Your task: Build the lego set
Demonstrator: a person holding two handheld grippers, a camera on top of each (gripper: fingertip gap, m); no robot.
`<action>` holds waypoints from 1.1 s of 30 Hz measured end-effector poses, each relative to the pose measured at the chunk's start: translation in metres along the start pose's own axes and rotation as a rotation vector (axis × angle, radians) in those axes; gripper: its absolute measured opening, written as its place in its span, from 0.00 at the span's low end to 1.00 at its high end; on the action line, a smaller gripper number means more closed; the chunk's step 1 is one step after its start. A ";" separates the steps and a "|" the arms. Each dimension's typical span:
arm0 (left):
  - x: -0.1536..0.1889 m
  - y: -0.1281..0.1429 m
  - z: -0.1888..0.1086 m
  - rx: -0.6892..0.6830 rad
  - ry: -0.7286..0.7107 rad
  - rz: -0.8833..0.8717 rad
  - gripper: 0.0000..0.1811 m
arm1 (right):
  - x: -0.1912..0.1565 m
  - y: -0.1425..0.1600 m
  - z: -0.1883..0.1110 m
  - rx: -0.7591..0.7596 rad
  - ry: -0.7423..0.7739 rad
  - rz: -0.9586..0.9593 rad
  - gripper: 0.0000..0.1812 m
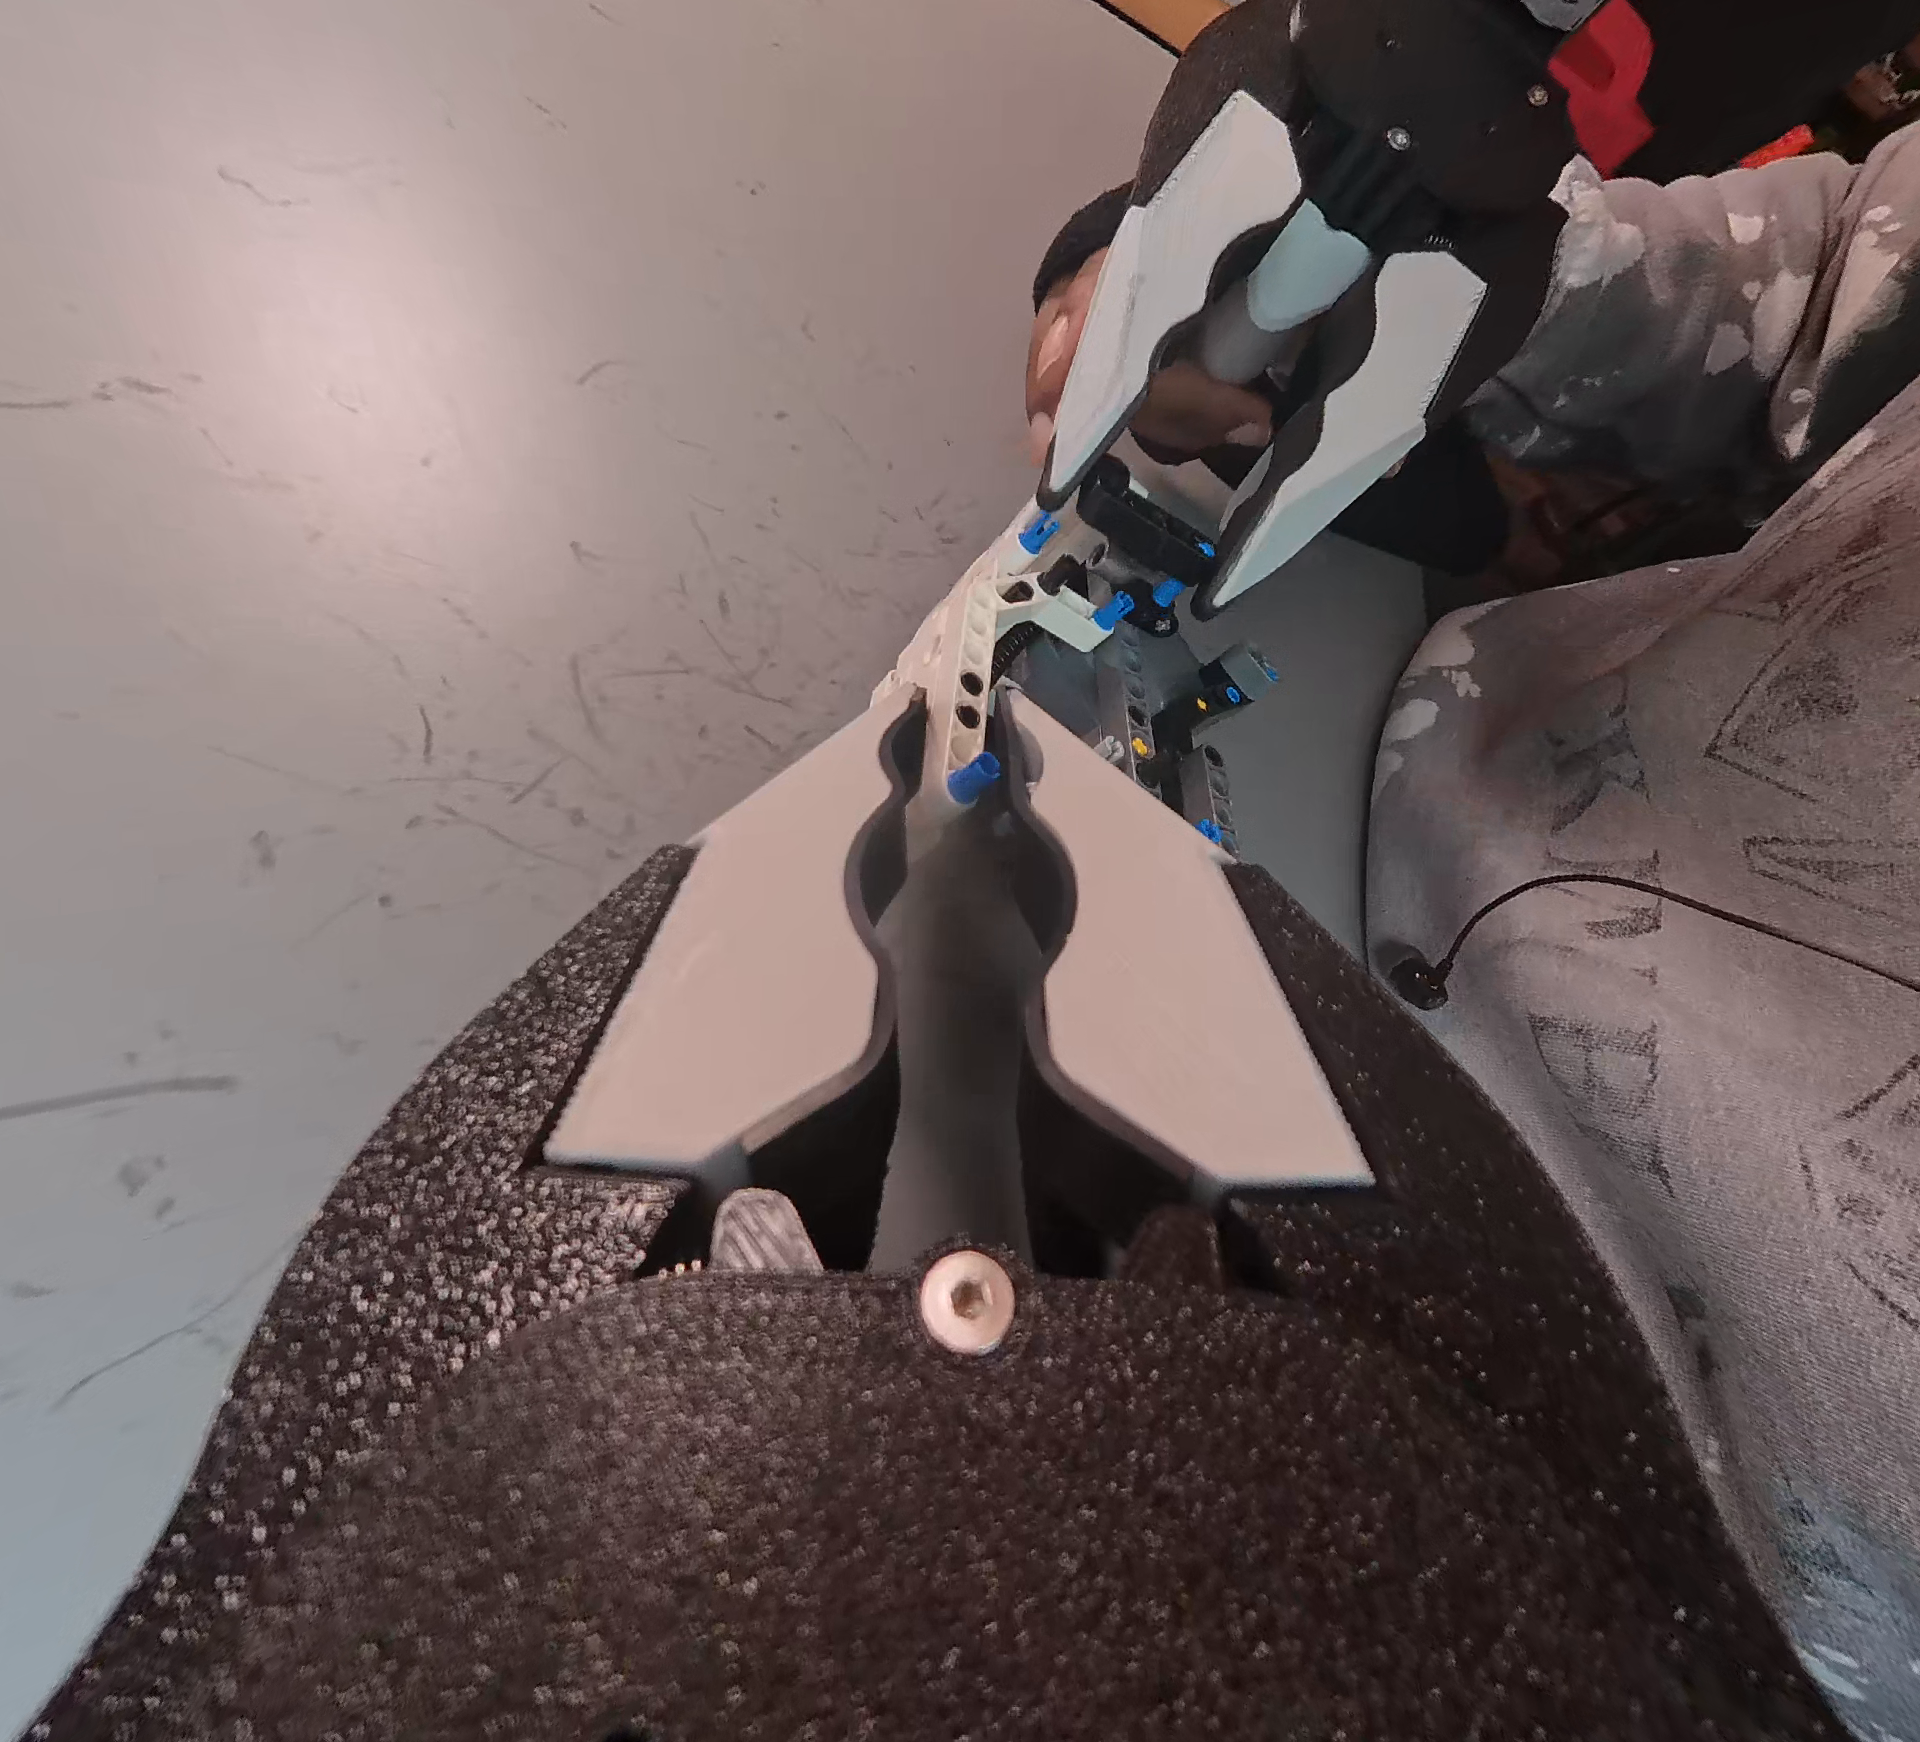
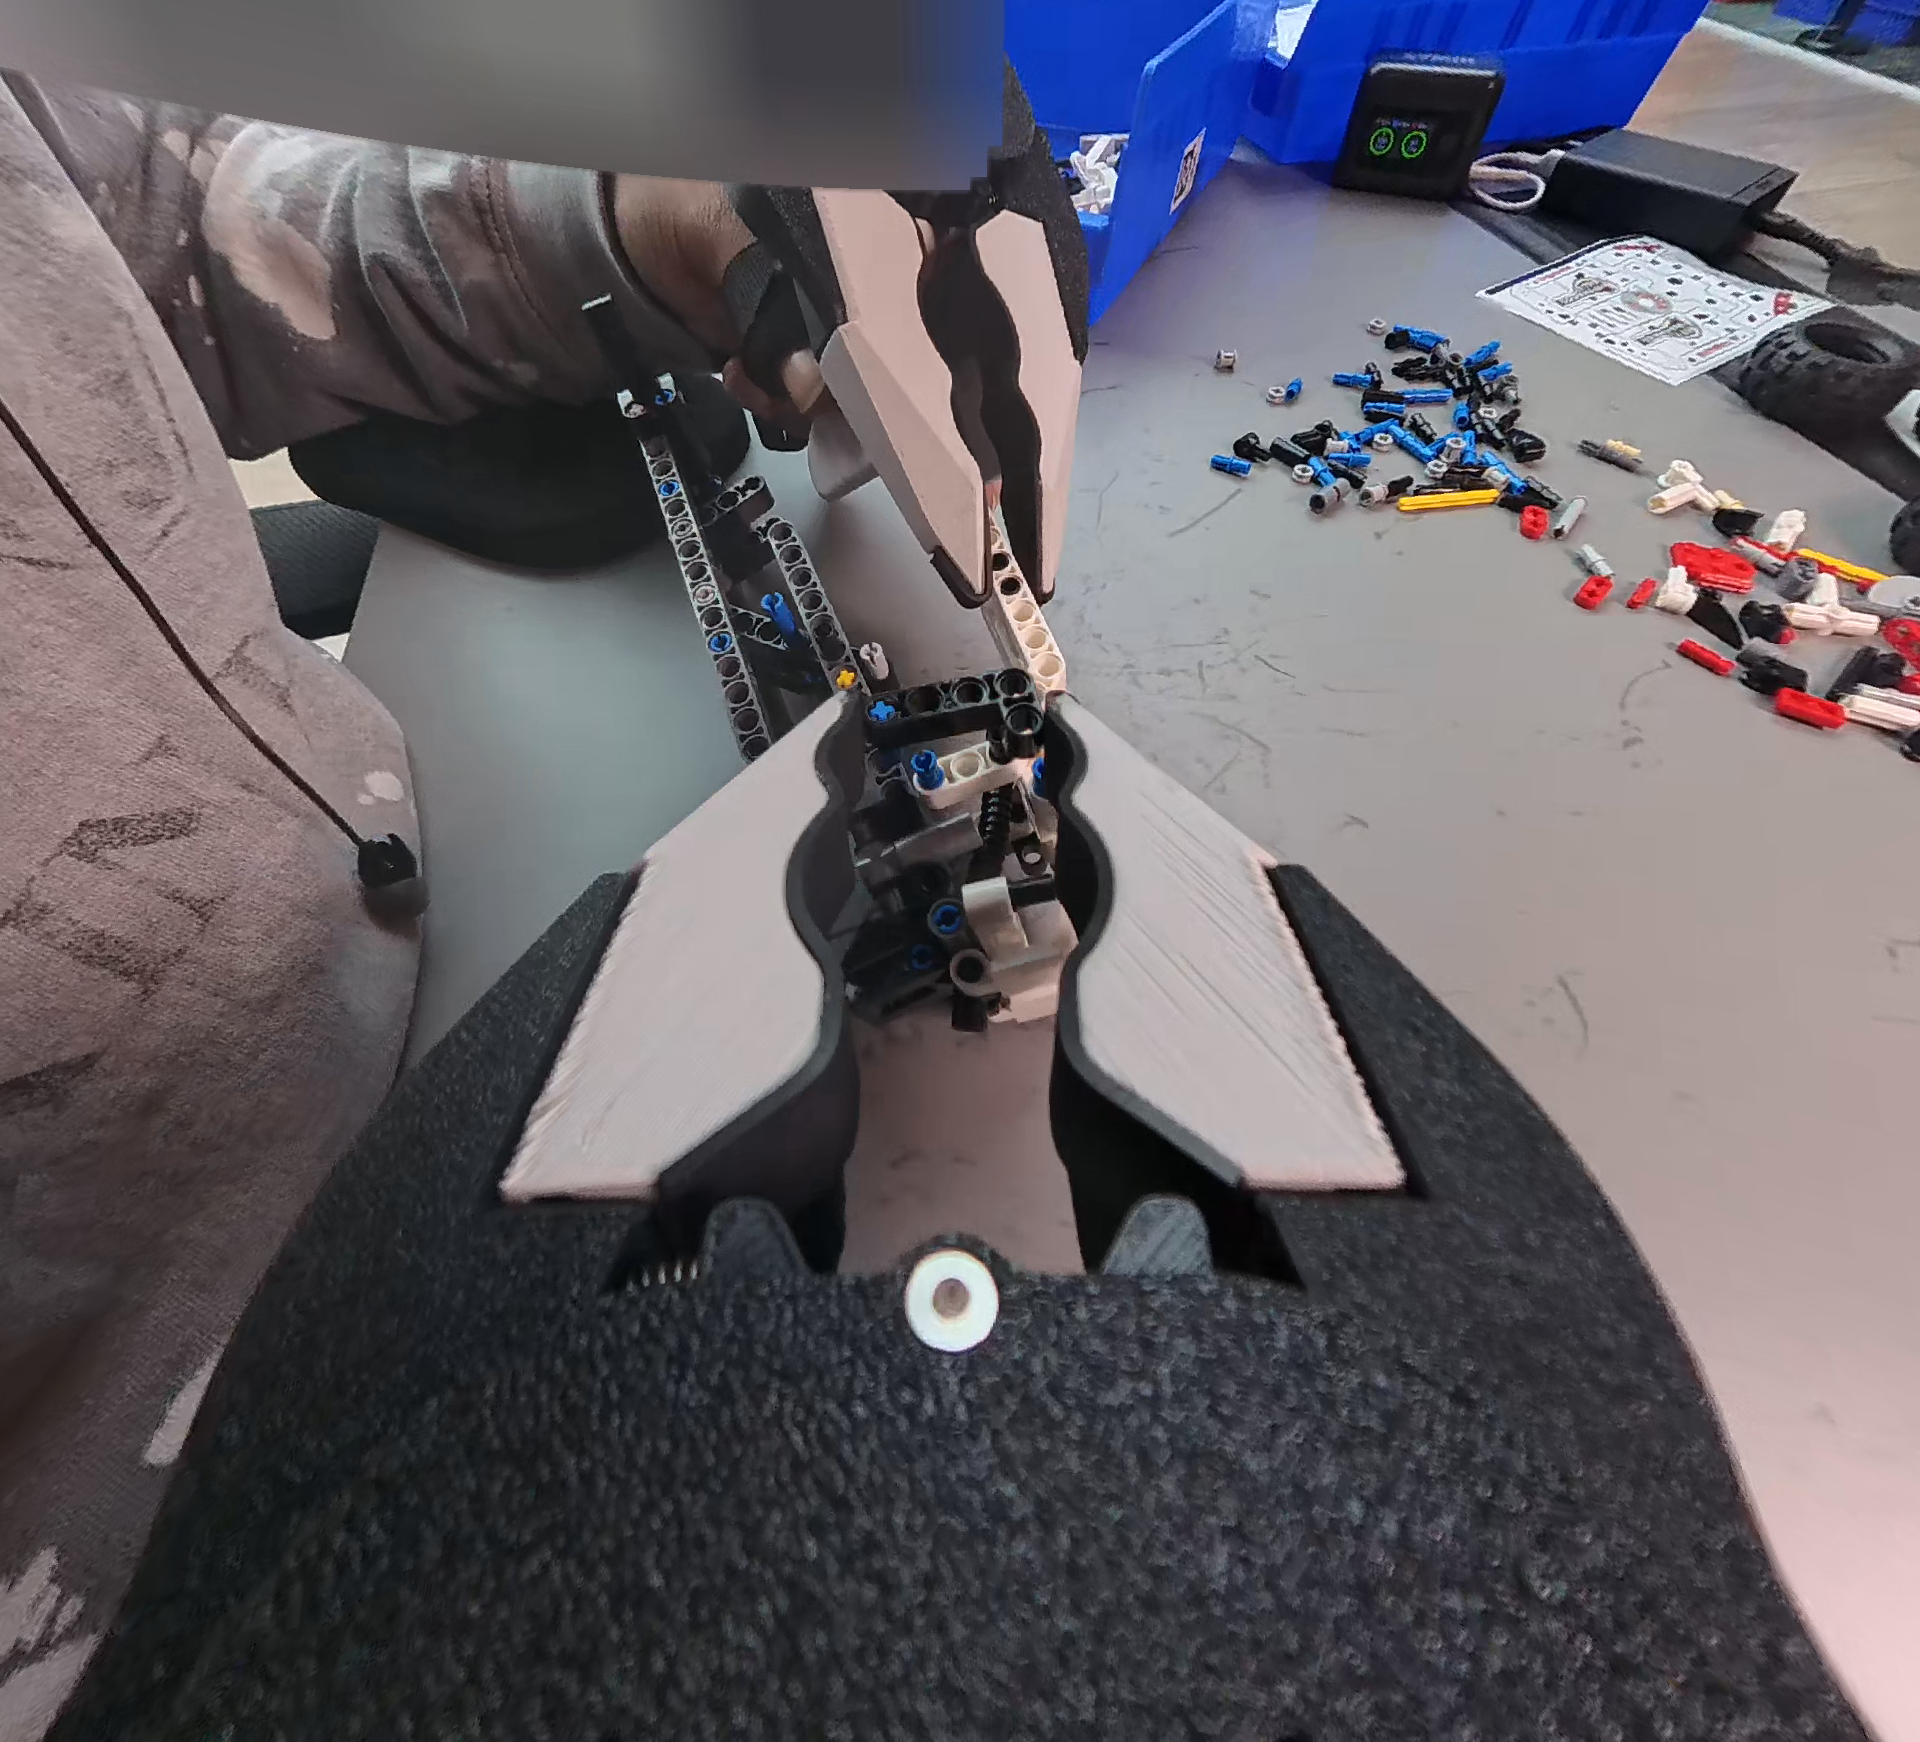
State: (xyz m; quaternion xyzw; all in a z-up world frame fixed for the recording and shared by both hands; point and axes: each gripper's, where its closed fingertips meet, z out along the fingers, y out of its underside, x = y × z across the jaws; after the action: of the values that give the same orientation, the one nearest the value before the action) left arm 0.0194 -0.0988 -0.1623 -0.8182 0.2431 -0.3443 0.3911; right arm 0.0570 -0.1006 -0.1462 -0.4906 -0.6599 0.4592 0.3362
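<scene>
while both tools meet over the grey desk (image 2: 1403, 913), the left hand-held gripper (image 1: 961, 736) pinches the white beam (image 1: 961, 695) of the lego build (image 2: 956, 861), its fingers drawn narrow around the beam's lower end beside a blue pin (image 1: 975, 776). in the right wrist view the same left tool comes down from above, its tips clamped on that white beam (image 2: 1023, 622).

the right hand-held gripper (image 2: 951, 716) straddles the black, white and grey end of the build, a black frame piece (image 2: 961, 705) sitting between its tips; its fingers stand partly apart, and i cannot tell whether they press on the piece. seen from the left wrist view, the right tool (image 1: 1132, 549) has a black block (image 1: 1143, 523) between its tips.

the build is held just above the desk near the person's mottled grey sleeve (image 2: 395, 290), with long grey beams (image 2: 717, 612) trailing toward the body.

far to the right on the desk lie loose parts (image 2: 1434, 435), more red and white parts (image 2: 1797, 612), a black tyre (image 2: 1834, 373), an instruction sheet (image 2: 1652, 305), blue bins (image 2: 1455, 19) and a small black device (image 2: 1418, 123).
</scene>
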 end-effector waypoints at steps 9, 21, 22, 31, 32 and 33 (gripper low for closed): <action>0.004 -0.001 0.001 0.004 0.008 0.036 0.07 | 0.005 0.006 -0.004 -0.009 0.053 0.011 0.18; -0.008 -0.005 0.005 0.049 -0.062 0.021 0.06 | 0.007 0.015 -0.007 0.005 0.082 0.022 0.18; -0.010 -0.005 0.005 0.051 -0.068 0.011 0.07 | 0.008 0.014 -0.007 0.008 0.086 0.023 0.18; -0.018 -0.004 0.003 0.076 -0.043 -0.078 0.05 | 0.008 0.014 -0.001 0.020 0.107 0.007 0.18; -0.019 -0.004 0.004 0.076 -0.046 -0.079 0.05 | 0.008 0.013 -0.002 0.023 0.106 0.010 0.18; -0.020 -0.004 0.004 0.077 -0.047 -0.085 0.05 | 0.009 0.013 -0.002 0.025 0.105 0.016 0.18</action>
State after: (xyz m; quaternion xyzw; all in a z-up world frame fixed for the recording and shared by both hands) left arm 0.0099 -0.0814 -0.1682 -0.8199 0.1857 -0.3505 0.4129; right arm 0.0611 -0.0905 -0.1577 -0.5151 -0.6315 0.4437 0.3727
